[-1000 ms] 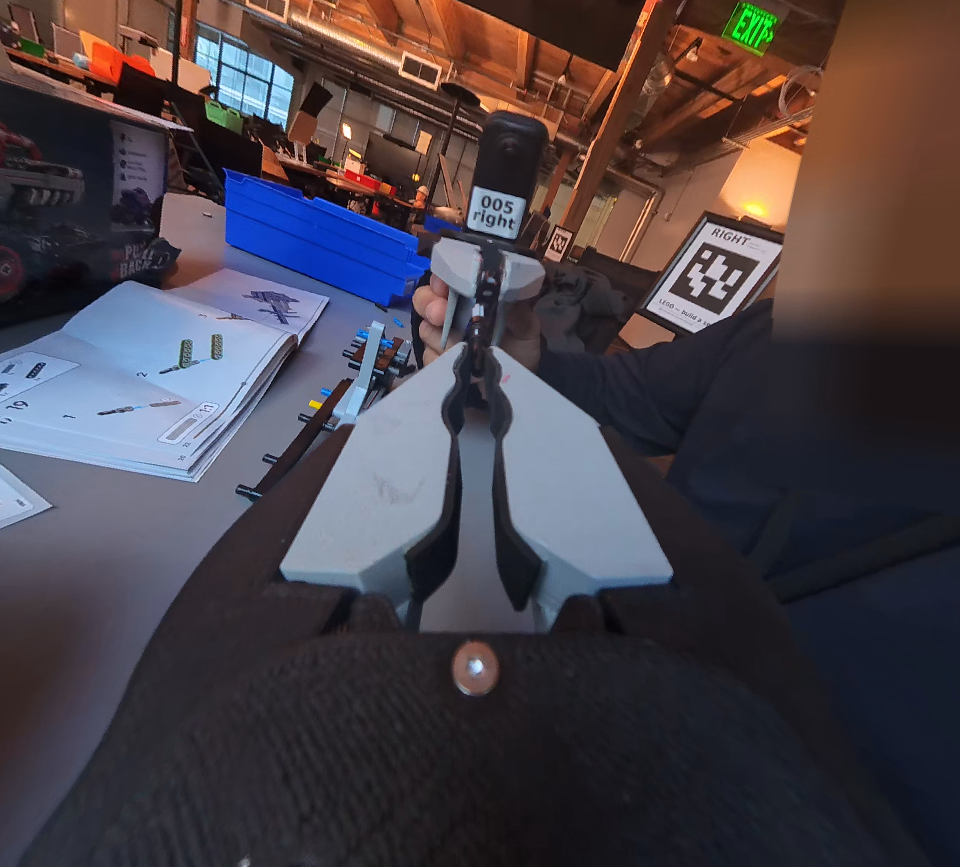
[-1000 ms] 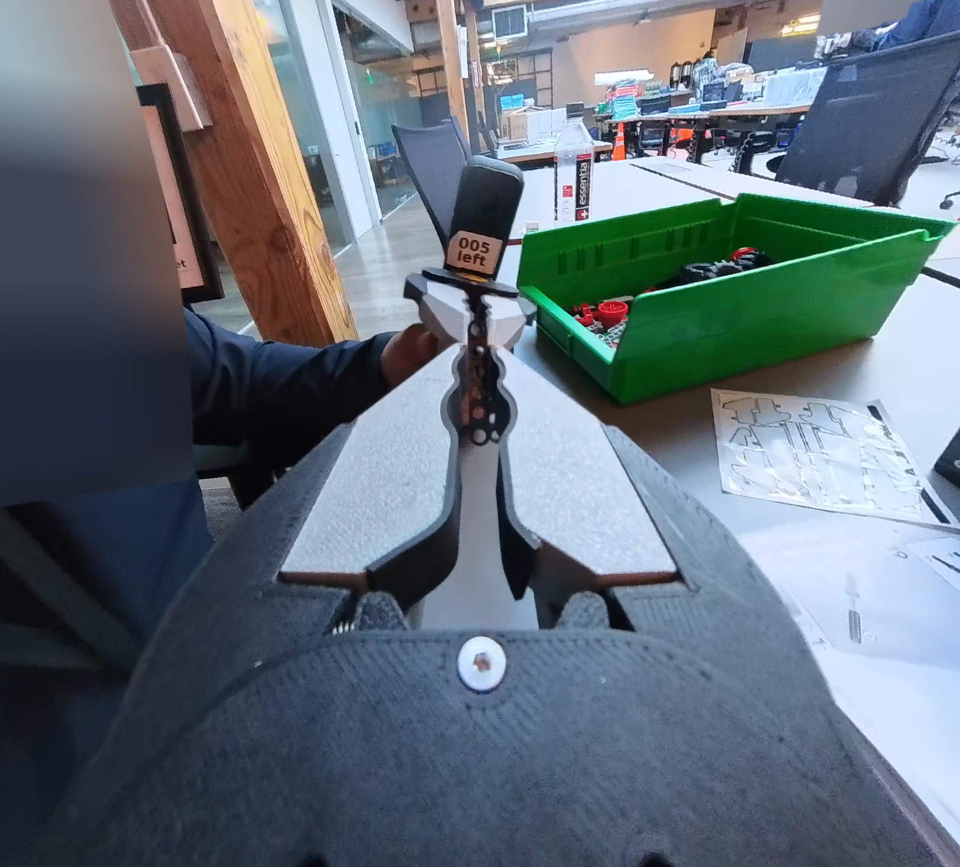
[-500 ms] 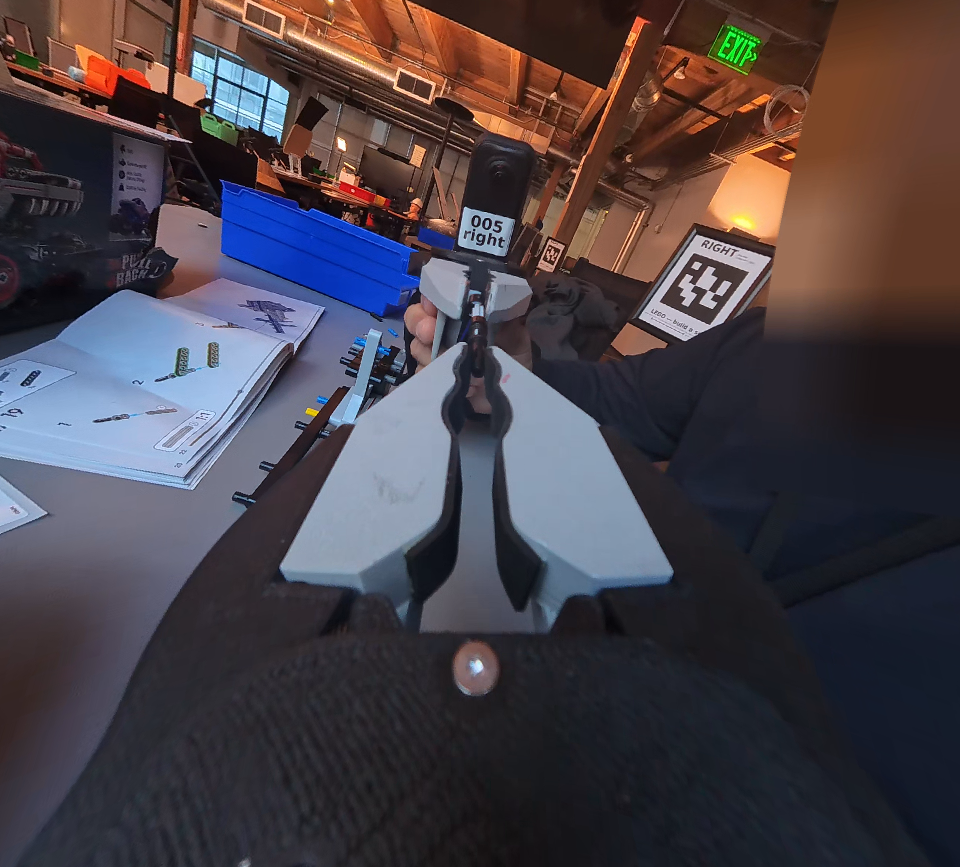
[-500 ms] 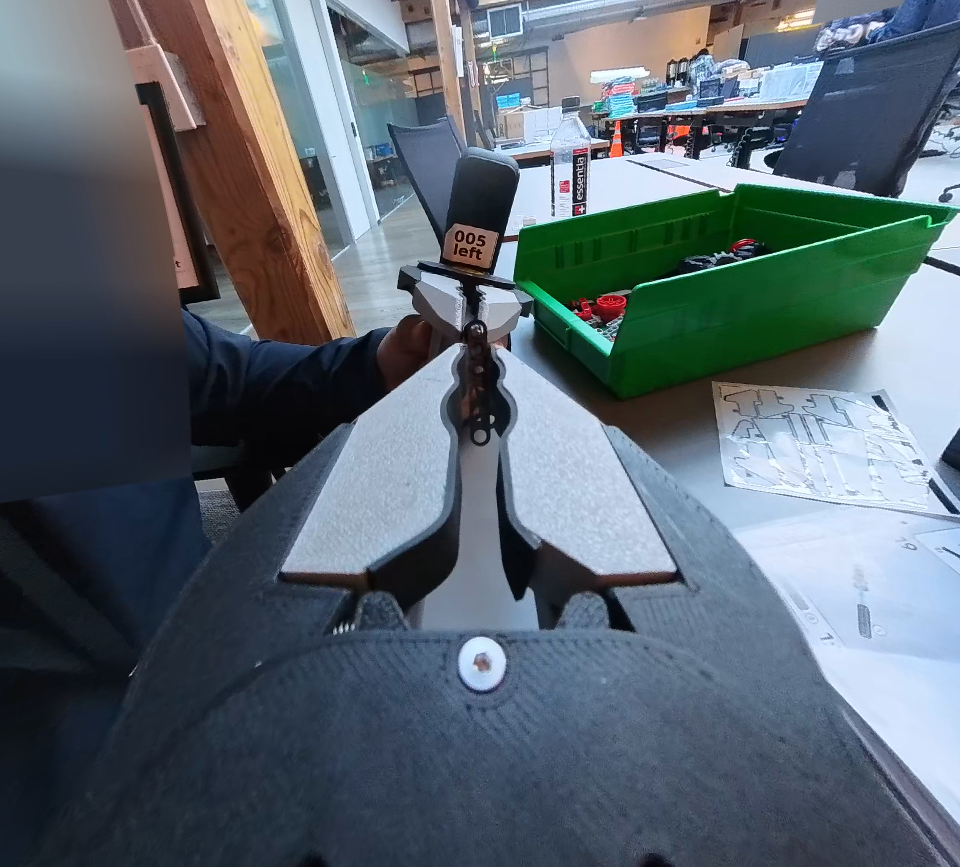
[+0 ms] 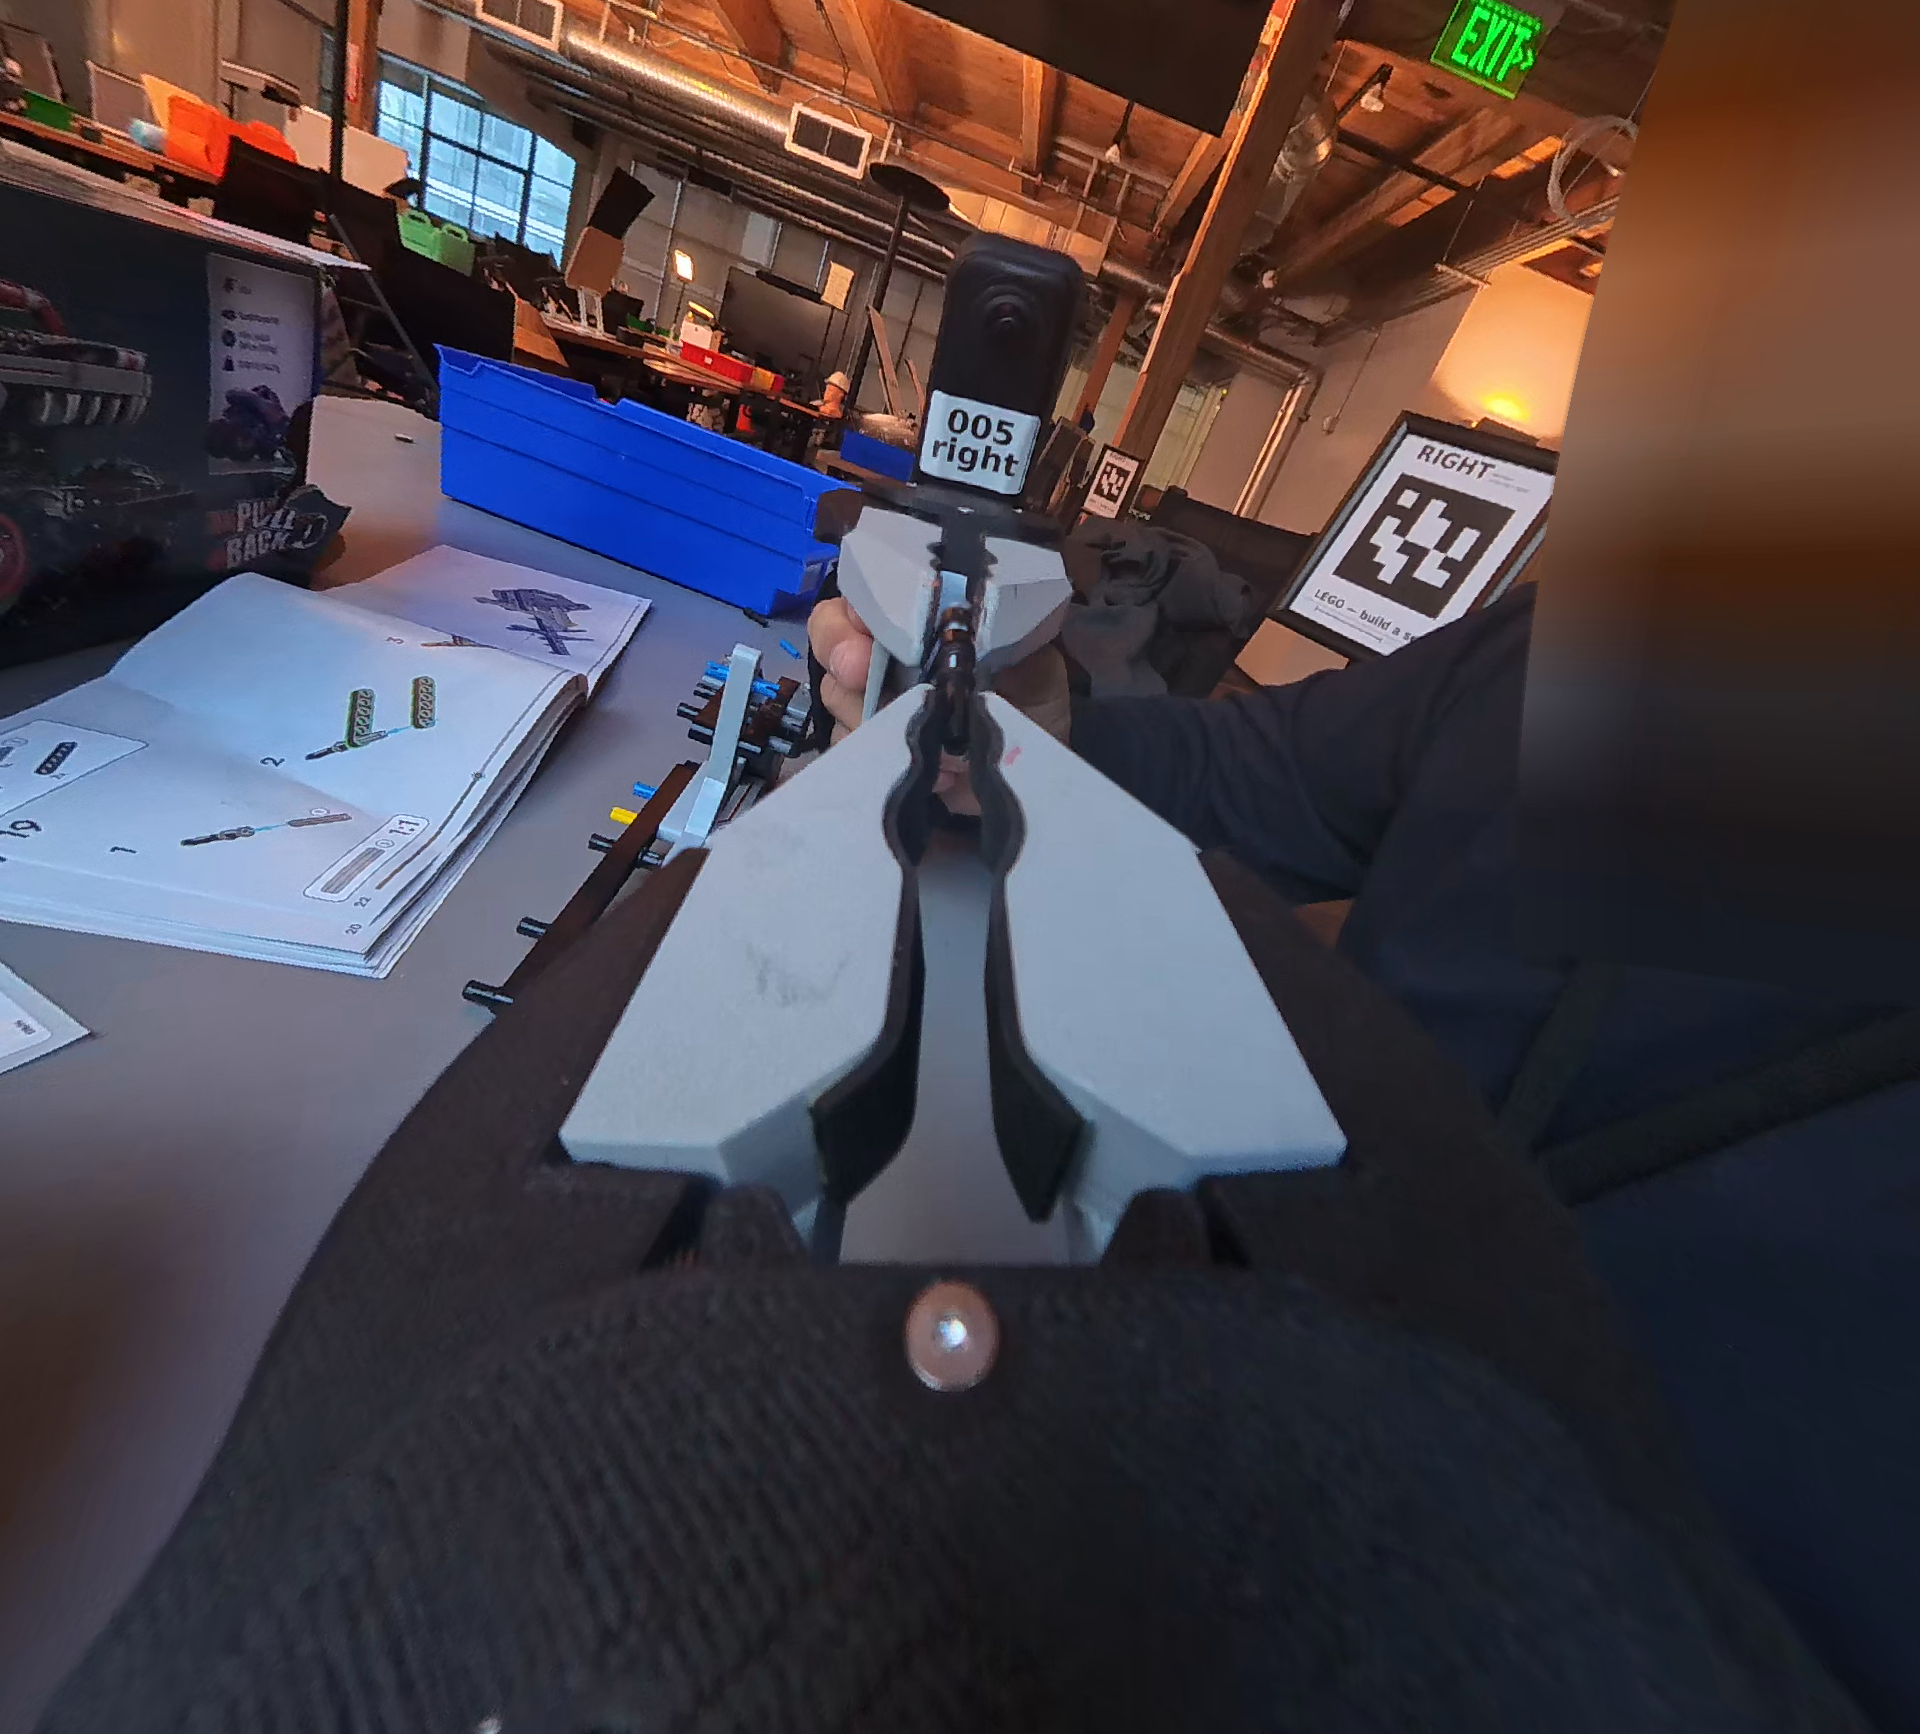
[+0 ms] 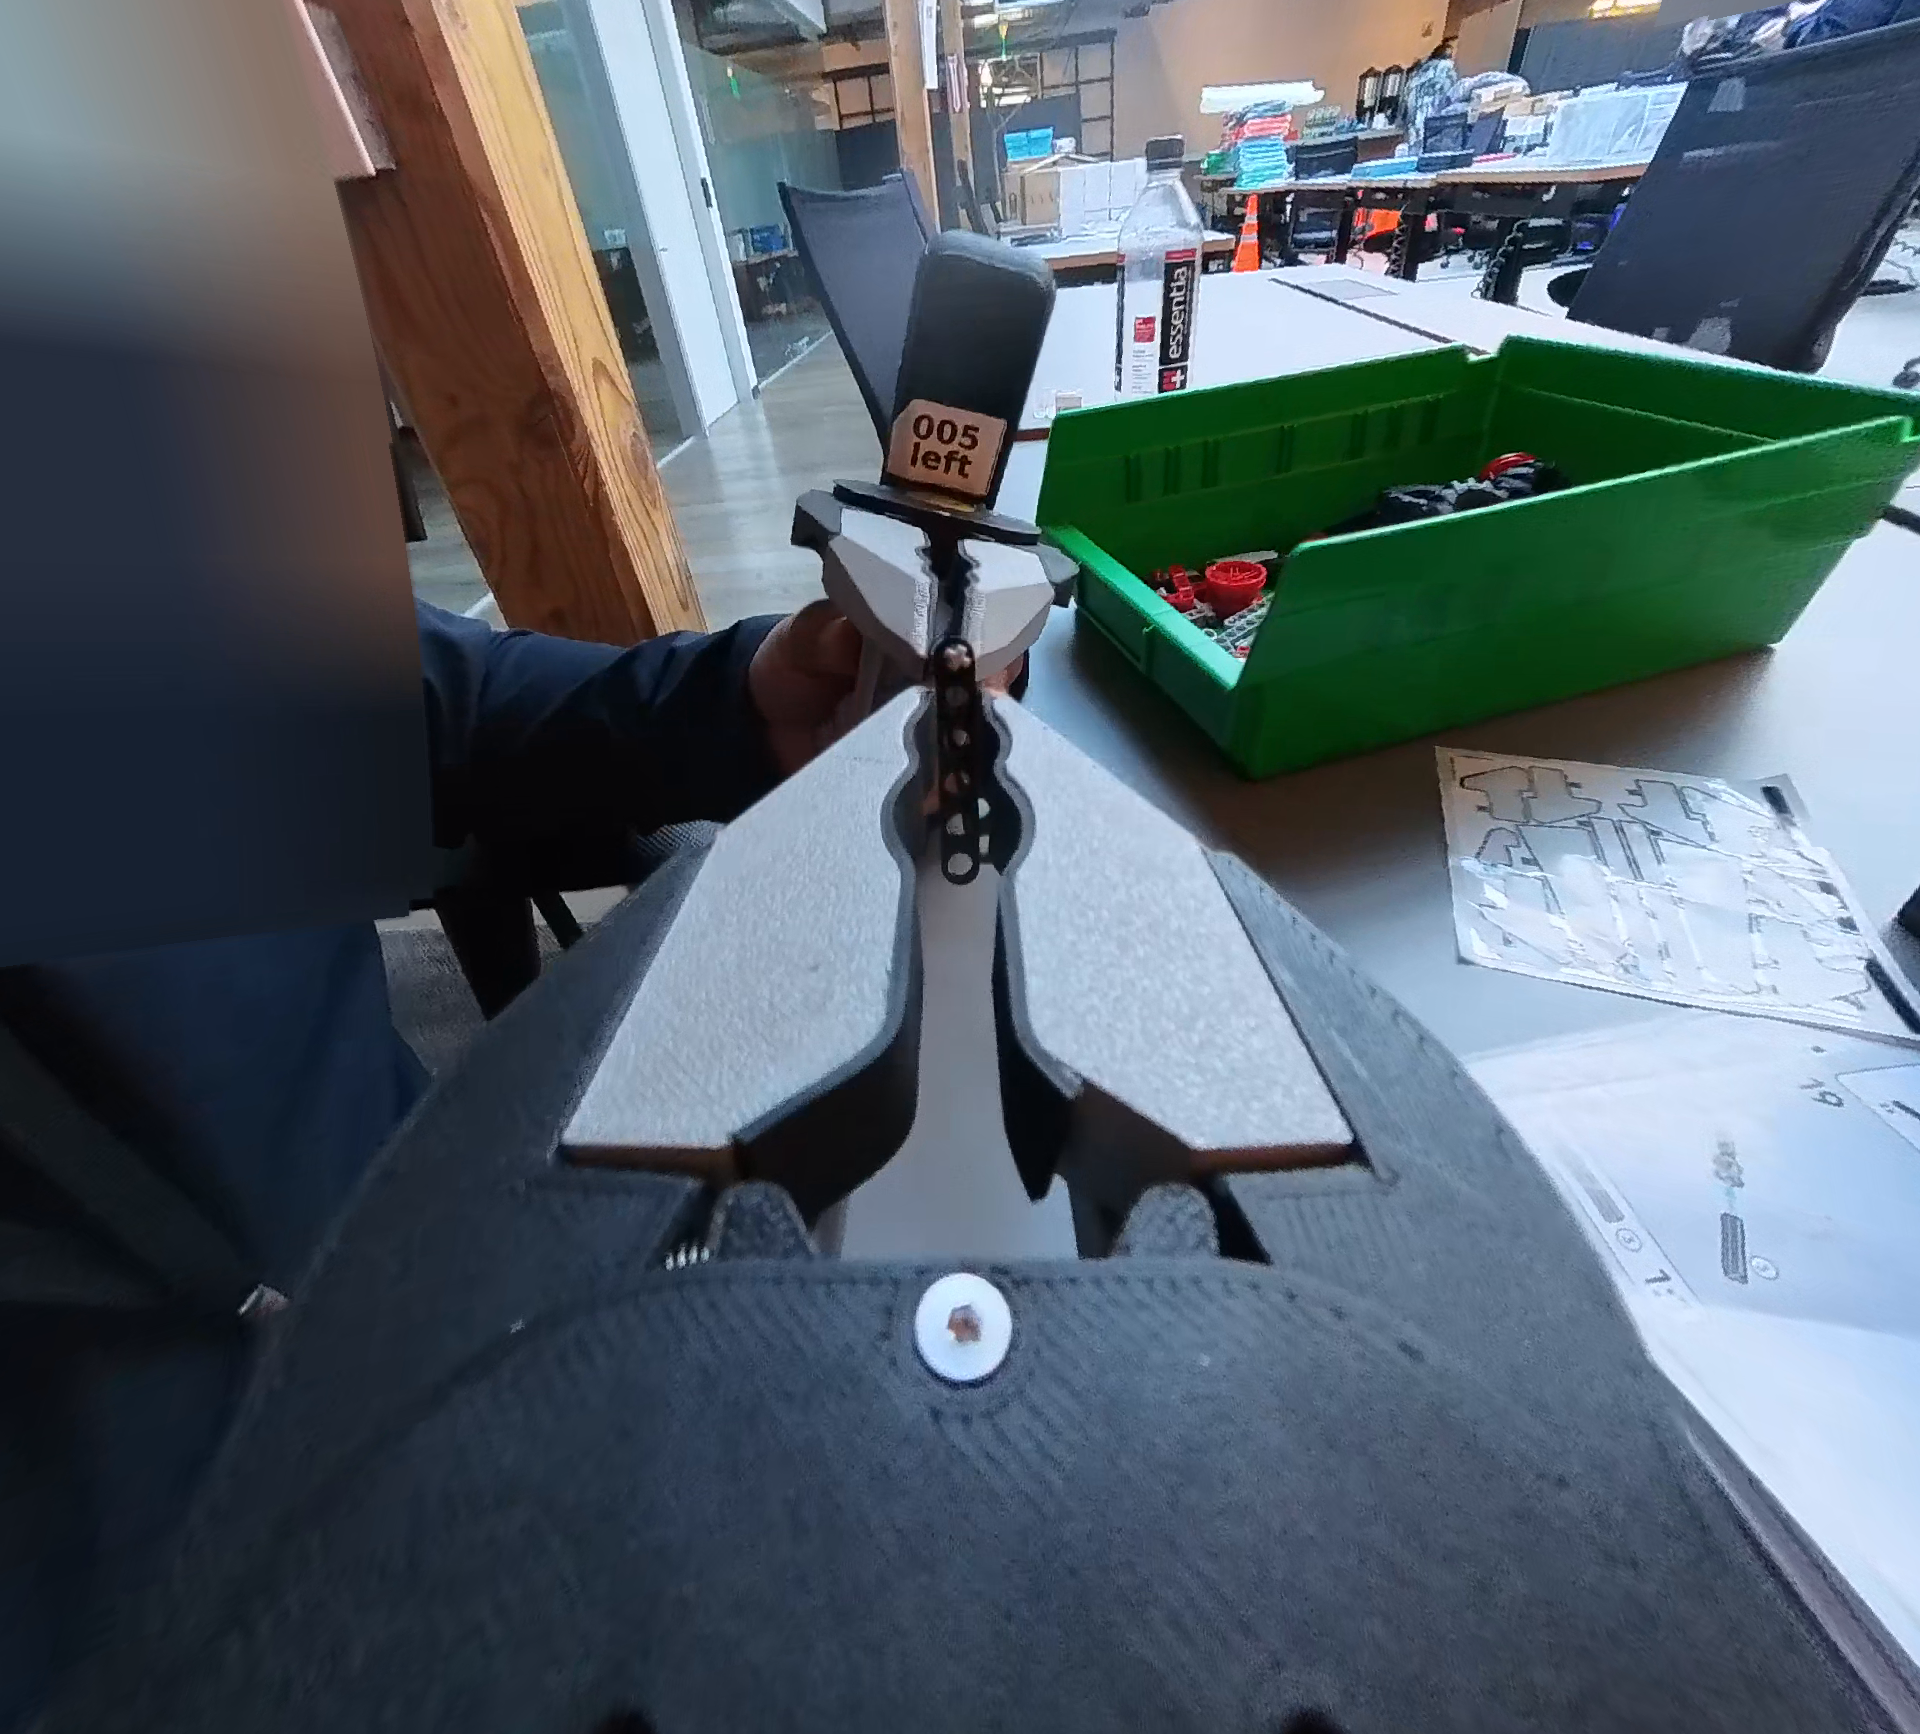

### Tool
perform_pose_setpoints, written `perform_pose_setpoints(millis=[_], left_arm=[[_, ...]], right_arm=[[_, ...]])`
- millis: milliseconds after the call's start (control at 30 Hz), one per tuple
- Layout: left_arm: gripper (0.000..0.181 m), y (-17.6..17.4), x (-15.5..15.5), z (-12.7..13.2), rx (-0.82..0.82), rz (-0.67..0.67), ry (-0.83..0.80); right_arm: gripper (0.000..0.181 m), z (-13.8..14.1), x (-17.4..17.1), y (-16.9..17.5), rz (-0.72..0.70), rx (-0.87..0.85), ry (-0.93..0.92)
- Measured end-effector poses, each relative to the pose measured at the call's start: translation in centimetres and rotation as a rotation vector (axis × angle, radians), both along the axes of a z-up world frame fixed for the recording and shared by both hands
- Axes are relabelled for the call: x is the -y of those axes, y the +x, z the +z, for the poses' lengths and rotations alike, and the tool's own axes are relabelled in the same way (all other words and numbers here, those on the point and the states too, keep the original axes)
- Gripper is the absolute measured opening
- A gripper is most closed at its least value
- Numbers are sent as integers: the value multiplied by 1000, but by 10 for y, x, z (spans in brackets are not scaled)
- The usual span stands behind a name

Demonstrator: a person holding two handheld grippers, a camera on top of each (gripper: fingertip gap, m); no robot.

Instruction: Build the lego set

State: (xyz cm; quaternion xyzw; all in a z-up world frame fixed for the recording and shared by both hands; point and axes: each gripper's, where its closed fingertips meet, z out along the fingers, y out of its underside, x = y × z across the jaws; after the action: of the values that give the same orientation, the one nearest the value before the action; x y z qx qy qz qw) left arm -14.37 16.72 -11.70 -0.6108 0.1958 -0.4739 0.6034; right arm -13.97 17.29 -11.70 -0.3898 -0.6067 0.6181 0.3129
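Presently | black holed beam (image 6: 958, 775): light, stiff, slender, apparently pinched endwise between both clenched hand-held grippers — left (image 5: 951, 728), right (image 6: 956, 749) | best gripped flatwise.

The dark printed cardboard box (image 5: 114, 427) at the grey table's far left edge is cut off by the frame. The partly built dark-and-grey brick assembly (image 5: 717, 780) is half hidden behind the left gripper's grey fingers (image 5: 790, 957). Small red and black pieces inside the green plastic bin (image 6: 1475, 604) are too small to tell apart.

Right hand-held gripper (image 6: 954, 785) is clamped on a black holed lego beam (image 6: 958, 765), whose far end meets the tips of the left hand-held gripper (image 6: 943, 619), pointing straight back at it. Off to the right, a green bin (image 6: 1455, 635) of red and black parts sits on the counter (image 6: 1351, 843). A clear sticker sheet (image 6: 1652, 895) lies just this side of it.
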Motion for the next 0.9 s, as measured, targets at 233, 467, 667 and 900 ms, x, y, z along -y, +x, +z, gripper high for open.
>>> perform_pose_setpoints(millis=[233, 467, 667, 900], left_arm=[[3, 2, 1, -1, -13, -7, -2], [3, 7, 2, -3, -23, -32, -8], [3, 10, 4, -3, -17, -67, -20], [2, 12, 4, -5, -8, -89, -44]], right_arm=[[10, 1, 4, 3, 0, -17, 74], [13, -3, 5, 1, -4, -3, 87], [8, -2, 8, 2, 16, -7, 85], [5, -4, 10, 3, 17, -6, 116]])
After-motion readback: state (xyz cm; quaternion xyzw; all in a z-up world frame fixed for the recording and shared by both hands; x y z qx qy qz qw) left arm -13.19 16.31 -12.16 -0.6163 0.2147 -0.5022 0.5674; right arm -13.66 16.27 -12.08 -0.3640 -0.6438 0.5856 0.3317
